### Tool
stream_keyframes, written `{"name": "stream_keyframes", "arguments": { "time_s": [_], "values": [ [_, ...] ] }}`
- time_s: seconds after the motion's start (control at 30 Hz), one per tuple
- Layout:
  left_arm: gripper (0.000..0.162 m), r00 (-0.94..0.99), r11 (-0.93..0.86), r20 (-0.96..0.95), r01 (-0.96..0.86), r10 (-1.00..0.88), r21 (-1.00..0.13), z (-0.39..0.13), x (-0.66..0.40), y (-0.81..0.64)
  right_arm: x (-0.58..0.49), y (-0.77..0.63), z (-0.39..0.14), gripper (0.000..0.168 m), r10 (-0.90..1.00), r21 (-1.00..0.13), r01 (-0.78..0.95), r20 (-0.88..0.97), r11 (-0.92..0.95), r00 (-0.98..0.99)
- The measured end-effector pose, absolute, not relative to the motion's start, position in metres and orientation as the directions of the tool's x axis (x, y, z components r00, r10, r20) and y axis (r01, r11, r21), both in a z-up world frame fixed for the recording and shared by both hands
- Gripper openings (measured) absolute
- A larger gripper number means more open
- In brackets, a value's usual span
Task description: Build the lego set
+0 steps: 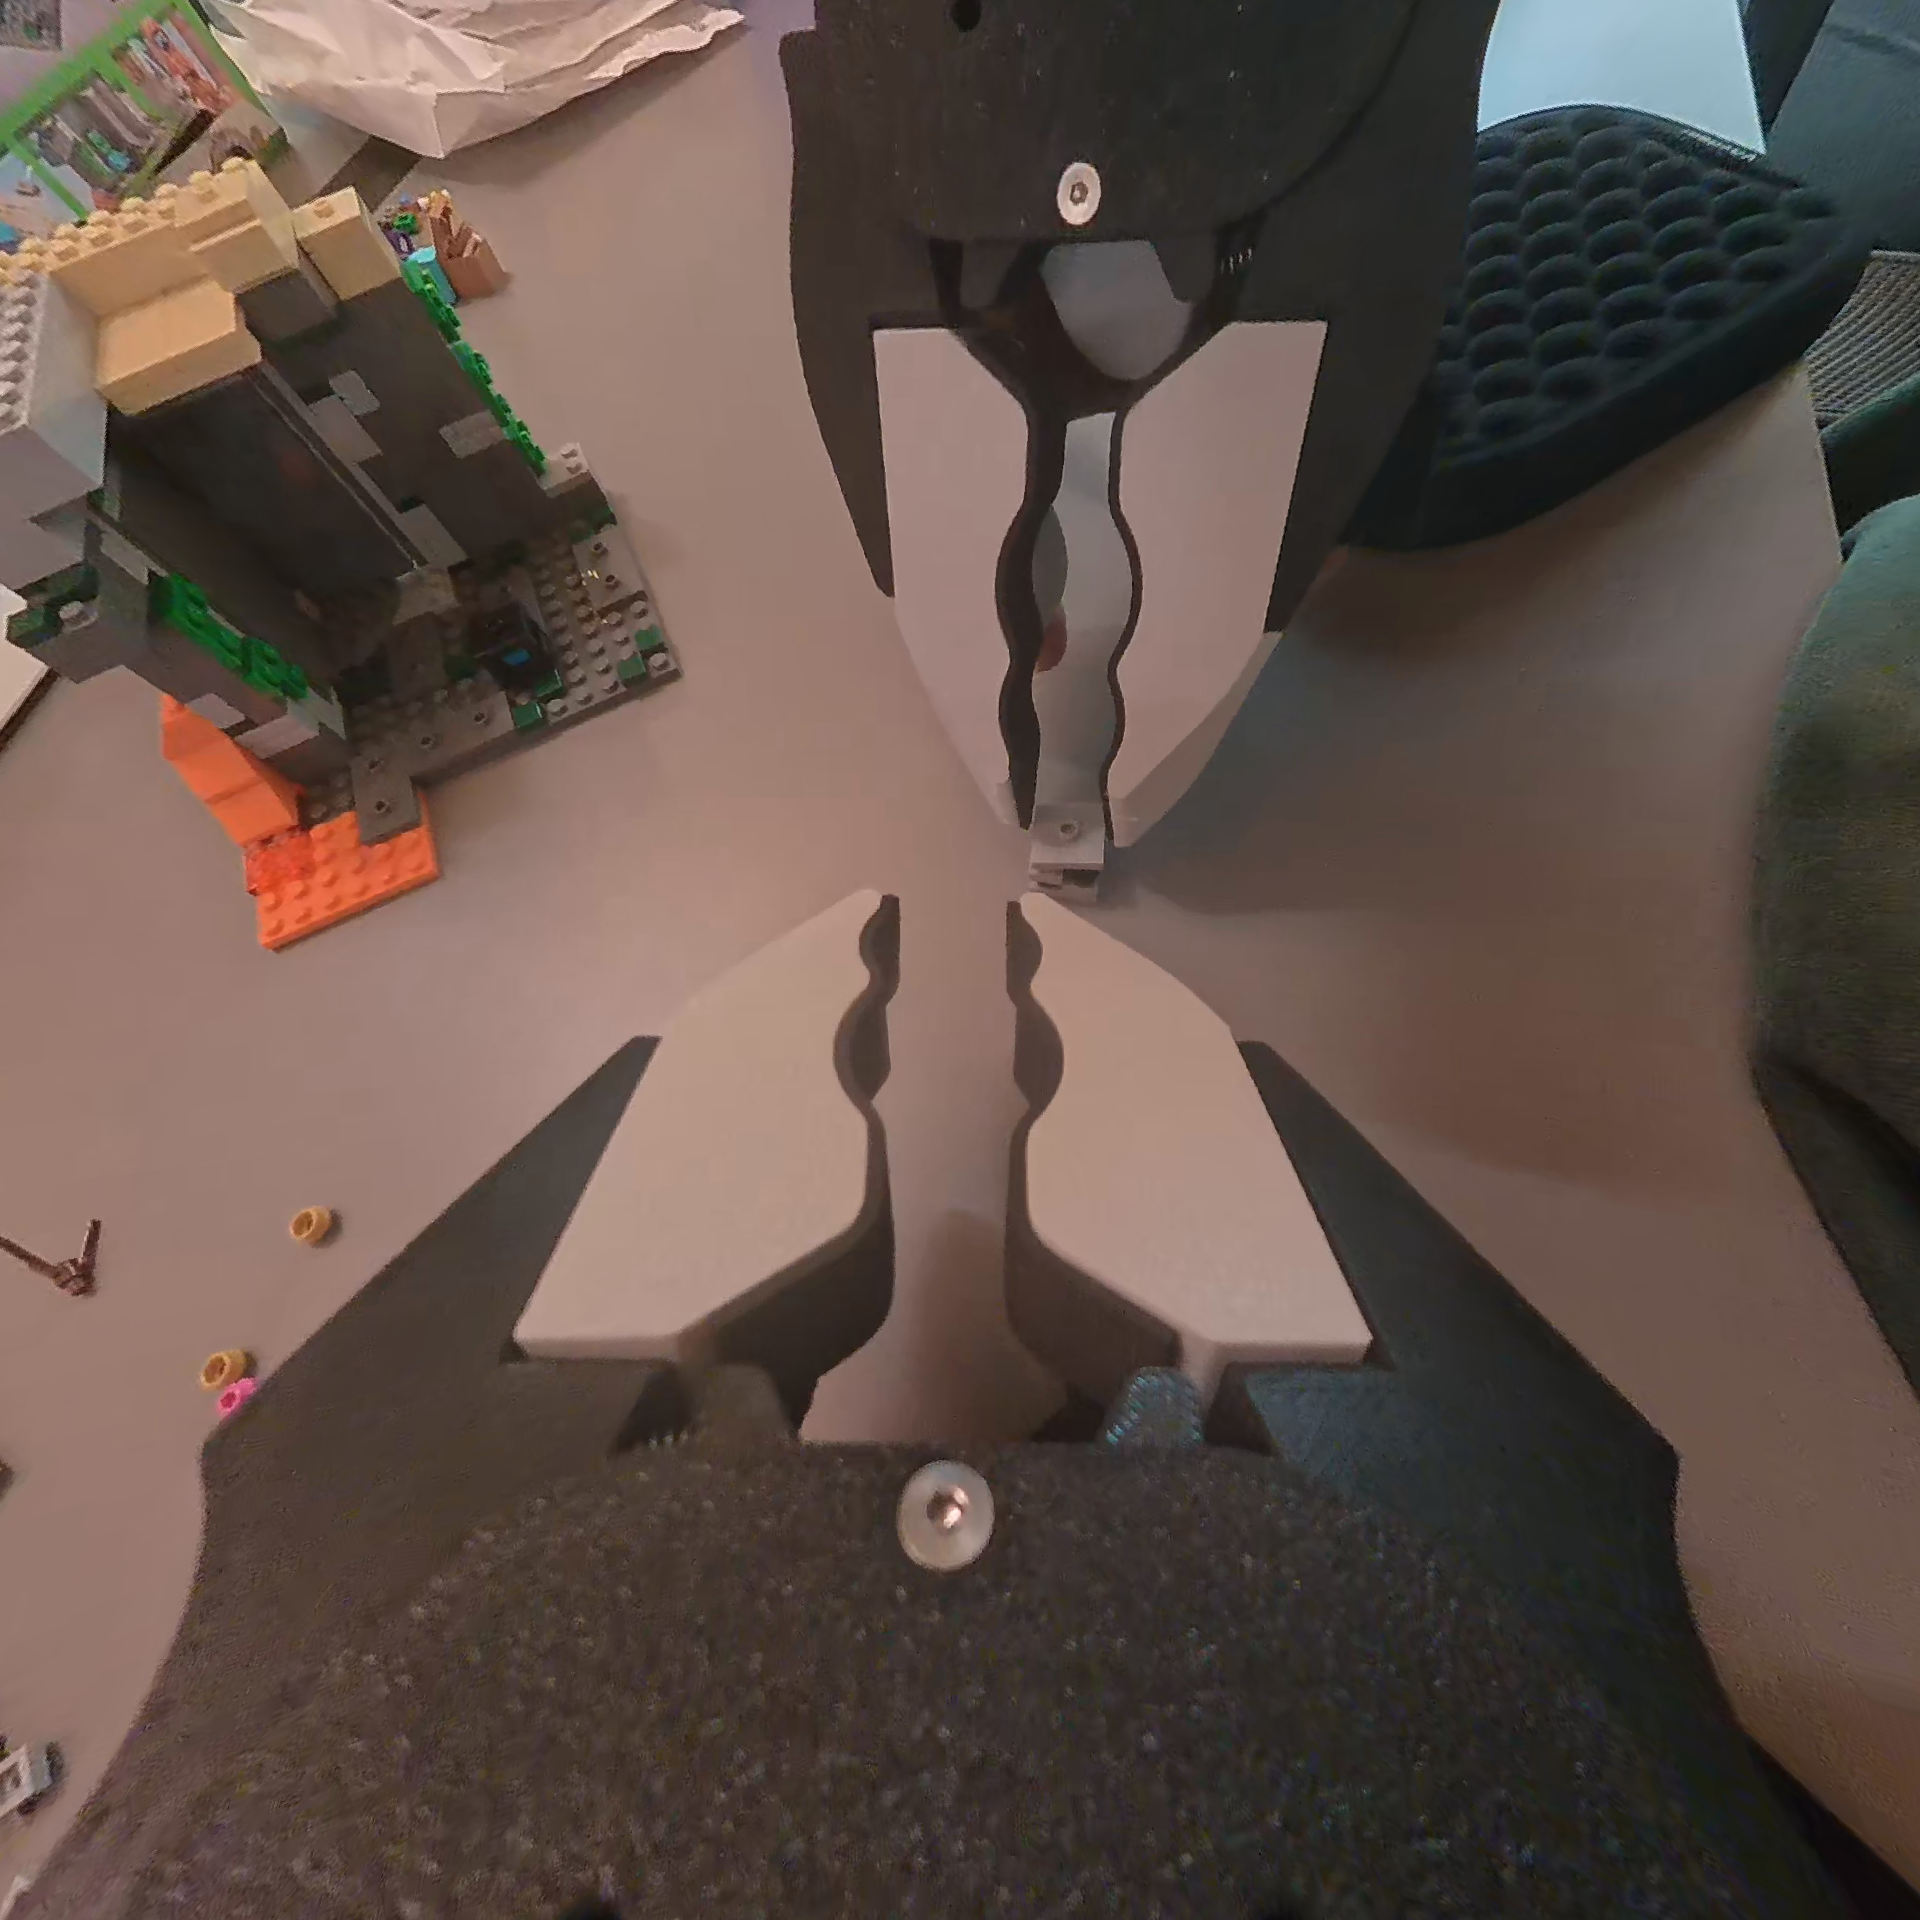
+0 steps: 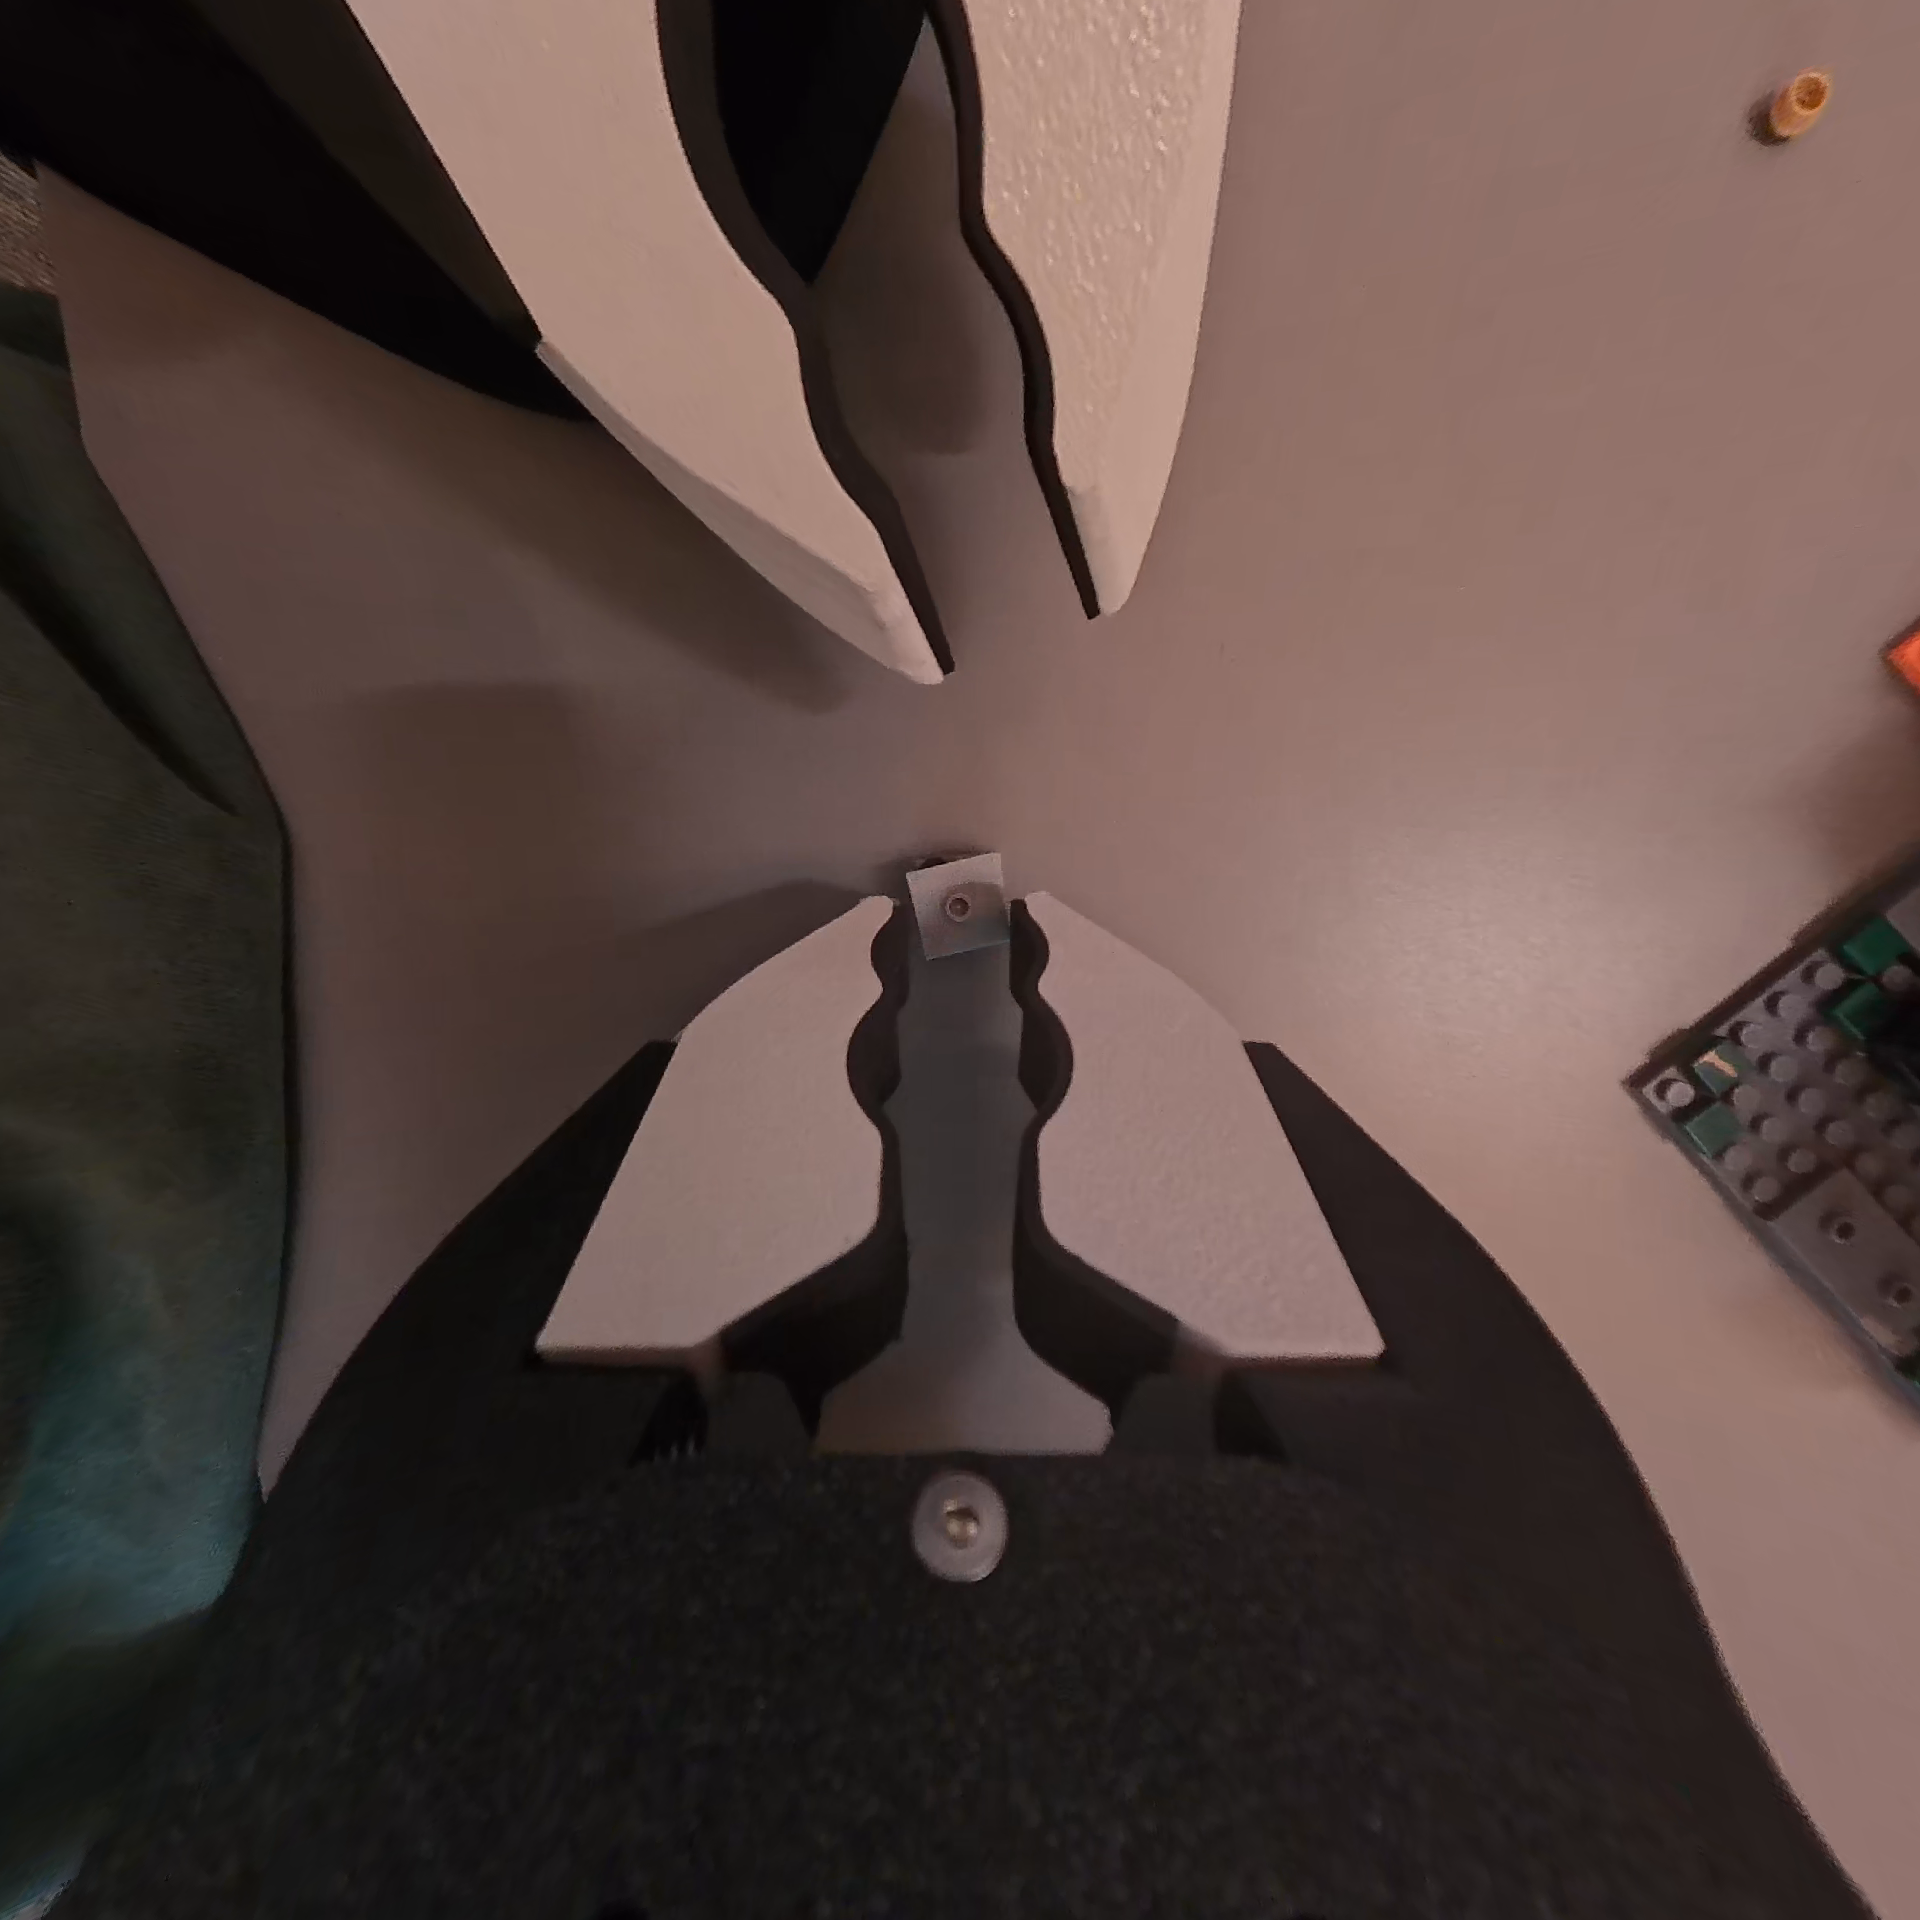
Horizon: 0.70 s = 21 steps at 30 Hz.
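My right gripper (image 2: pixel 954 904) is shut on a small grey one-stud lego piece (image 2: pixel 956 909), held at its fingertips just above the grey table. It enters the left wrist view from the top (image 1: pixel 1070 821), with the piece (image 1: pixel 1065 847) between its tips. My left gripper (image 1: pixel 953 904) is open and empty, tip to tip with the right one and a little apart from the piece. It shows at the top of the right wrist view (image 2: pixel 1013 639). The lego build (image 1: pixel 312 499), a dark tower with tan top on a grey baseplate, stands at the left.
An orange plate (image 1: pixel 343 883) juts from the build's front. Loose tan rounds (image 1: pixel 312 1224), a pink bit (image 1: pixel 237 1397) and a brown stick (image 1: pixel 62 1257) lie at the left. A white paper bag (image 1: pixel 468 62) and the set's box (image 1: pixel 94 114) sit behind. A dark cushion (image 1: pixel 1621 332) overhangs the table's right edge. My hands' fingertips stand some 5 cm from each other. Both grippers' tips are roughly 25 cm from the lego build (image 1: pixel 312 499).
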<state>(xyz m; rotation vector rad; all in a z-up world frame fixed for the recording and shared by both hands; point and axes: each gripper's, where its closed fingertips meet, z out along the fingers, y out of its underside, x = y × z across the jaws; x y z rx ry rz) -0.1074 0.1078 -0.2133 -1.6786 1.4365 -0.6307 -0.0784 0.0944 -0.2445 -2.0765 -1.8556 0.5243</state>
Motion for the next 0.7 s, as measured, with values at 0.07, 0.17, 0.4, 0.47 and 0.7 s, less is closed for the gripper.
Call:
{"name": "stream_keyframes", "arguments": {
  "time_s": [0.07,0.17,0.4,0.47,0.7],
  "values": [
    [0.019,0.223,-0.011,-0.137,-0.557,-0.965,-0.83,-0.2135,-0.1075,0.1076,-0.0794,0.0933,-0.2442,0.018,0.993,-0.461,0.88,-0.07,-0.115,0.093],
    [0.019,0.22,-0.007,-0.142,-0.562,-0.965,-0.827,-0.2143,-0.1075,0.1071,-0.0801,0.0942,-0.2444,0.018,0.993,-0.462,0.879,-0.064,-0.116,0.098],
    [0.019,0.214,-0.001,-0.147,-0.568,-0.966,-0.823,-0.2152,-0.1073,0.1062,-0.0816,0.0956,-0.2449,0.017,0.991,-0.462,0.876,-0.069,-0.135,0.116],
    [0.019,0.212,0.002,-0.15,-0.569,-0.966,-0.822,-0.2153,-0.1072,0.1058,-0.0826,0.0954,-0.245,0.017,0.991,-0.466,0.875,-0.071,-0.134,0.114],
    [0.019,0.207,0.008,-0.155,-0.573,-0.966,-0.819,-0.2159,-0.1074,0.1046,-0.0834,0.0951,-0.2428,0.019,0.993,-0.476,0.871,-0.066,-0.12,0.1]
  ]
}}
